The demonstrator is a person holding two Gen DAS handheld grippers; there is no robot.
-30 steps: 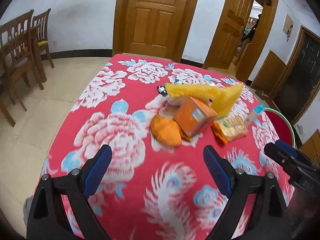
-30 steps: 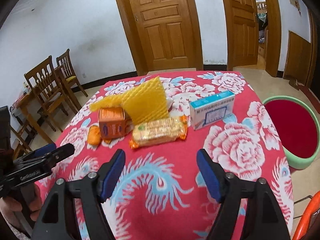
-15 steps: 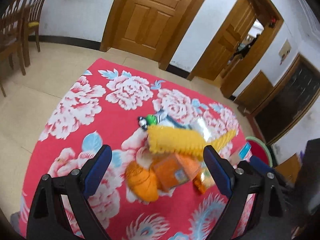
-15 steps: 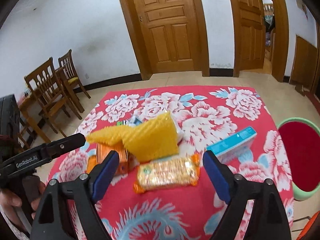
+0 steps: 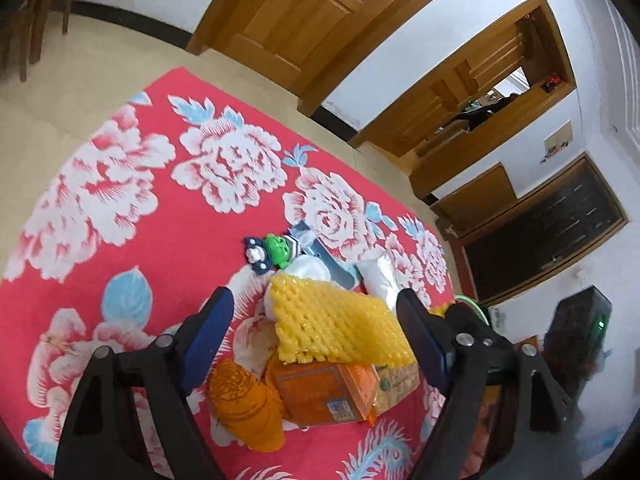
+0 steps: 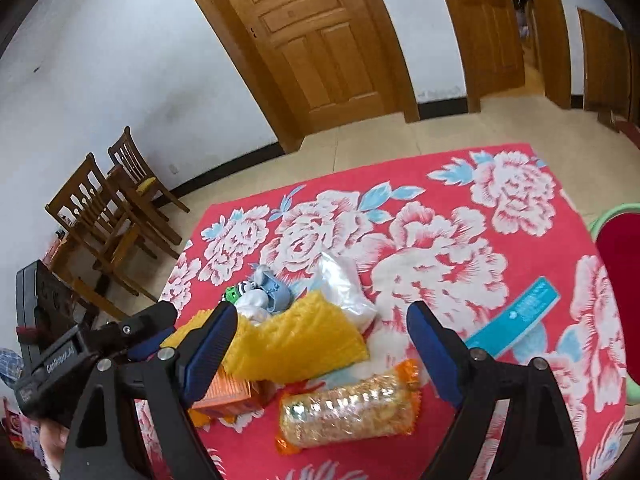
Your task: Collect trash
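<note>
A pile of trash lies on the red floral tablecloth (image 5: pixel 120 216). It holds a yellow foam net (image 5: pixel 332 328) (image 6: pixel 304 340), an orange box (image 5: pixel 328 392) (image 6: pixel 228 394), a crumpled orange wrapper (image 5: pixel 244 404), a cracker packet (image 6: pixel 348 412), a white plastic bag (image 6: pixel 344 288) and small toy figures (image 5: pixel 276 252). A blue box (image 6: pixel 516 316) lies apart on the right. My left gripper (image 5: pixel 313 304) hovers over the foam net with its jaws closing; the pads do not touch it. Beside it, my right gripper (image 6: pixel 320 314) stands open above the net and packet, holding nothing.
A red stool with a green rim (image 6: pixel 616 248) stands past the table's right edge. Wooden chairs (image 6: pixel 104 208) stand by the wall on the left, and wooden doors line the far wall. A hand holds the left gripper (image 6: pixel 156 332) at the table's left edge.
Both grippers have come forward over the pile, which now sits between their fingers. The left gripper has rolled and its jaws have narrowed. The right jaws have widened a little.
</note>
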